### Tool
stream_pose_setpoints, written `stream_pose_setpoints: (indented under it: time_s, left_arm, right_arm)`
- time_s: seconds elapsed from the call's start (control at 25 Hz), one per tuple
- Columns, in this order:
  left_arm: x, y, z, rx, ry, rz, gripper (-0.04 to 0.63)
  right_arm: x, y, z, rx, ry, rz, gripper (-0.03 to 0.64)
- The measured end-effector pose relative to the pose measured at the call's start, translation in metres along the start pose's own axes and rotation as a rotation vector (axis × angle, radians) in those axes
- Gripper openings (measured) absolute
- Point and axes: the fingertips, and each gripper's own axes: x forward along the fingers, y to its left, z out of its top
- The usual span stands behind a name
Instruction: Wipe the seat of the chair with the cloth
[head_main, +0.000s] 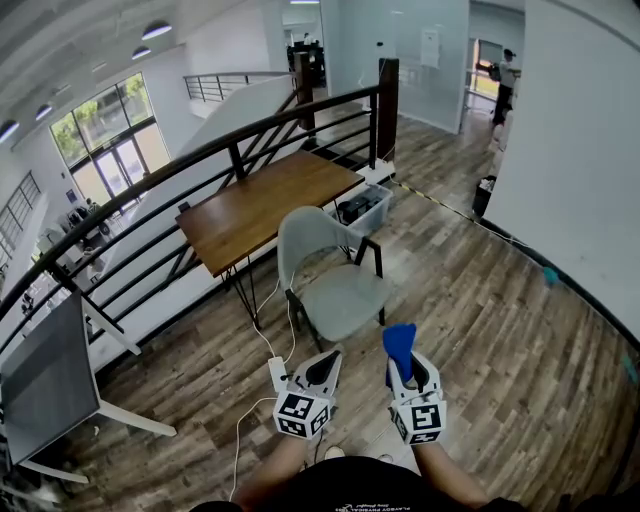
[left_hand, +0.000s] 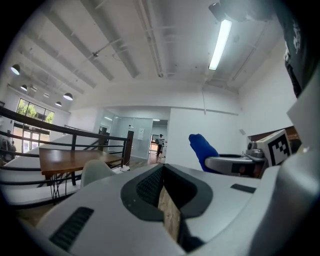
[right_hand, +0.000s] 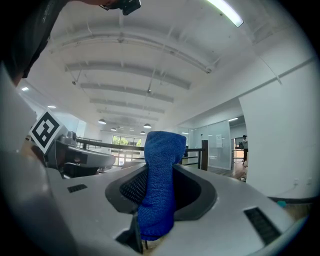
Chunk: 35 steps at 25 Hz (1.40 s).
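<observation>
A grey chair (head_main: 335, 290) stands on the wooden floor by a wooden table (head_main: 265, 205); its seat (head_main: 347, 302) is bare. My right gripper (head_main: 404, 368) is held near me, below the seat, shut on a blue cloth (head_main: 399, 345) that sticks up out of its jaws. The right gripper view shows the cloth (right_hand: 160, 185) pinched upright between the jaws. My left gripper (head_main: 320, 372) hovers beside it, jaws together with nothing in them. In the left gripper view the chair back (left_hand: 95, 172) shows at the left and the blue cloth (left_hand: 202, 150) at the right.
A black railing (head_main: 200, 160) runs behind the table. A white cable and power strip (head_main: 277, 372) lie on the floor near the chair. A grey bin (head_main: 365, 208) sits by the table end. A white board on a stand (head_main: 50, 385) is at left. A person (head_main: 505, 85) stands far off.
</observation>
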Motion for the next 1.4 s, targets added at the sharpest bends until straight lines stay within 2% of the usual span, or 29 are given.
stream_pose_setpoints:
  time_s: [0.28,0.44,0.68,0.88,1.04,1.4]
  left_arm:
    - [-0.001,0.008,-0.003,0.008,0.011,-0.036,0.002]
    - [-0.003,0.015,-0.003,-0.041,0.005,-0.064,0.002]
    - [-0.006,0.027,-0.003,-0.007,0.000,-0.075,0.002]
    - [-0.008,0.035,-0.011,-0.012,0.022,-0.066,0.002]
    - [0.001,0.039,-0.011,-0.045,0.019,-0.056,0.002]
    - [0.048,0.042,-0.019,-0.030,0.054,-0.016,0.002]
  right_arm:
    - [0.010,0.011,0.002,-0.007,0.003,-0.002,0.130]
    - [0.016,0.018,0.001,-0.023,0.015,-0.015,0.130]
    - [0.025,0.030,-0.003,-0.013,0.019,-0.025,0.130]
    - [0.024,0.037,-0.004,-0.017,0.022,-0.024,0.130]
    - [0.032,0.029,-0.007,0.008,0.019,-0.029,0.130]
    - [0.063,-0.017,-0.016,0.025,0.027,-0.005,0.130]
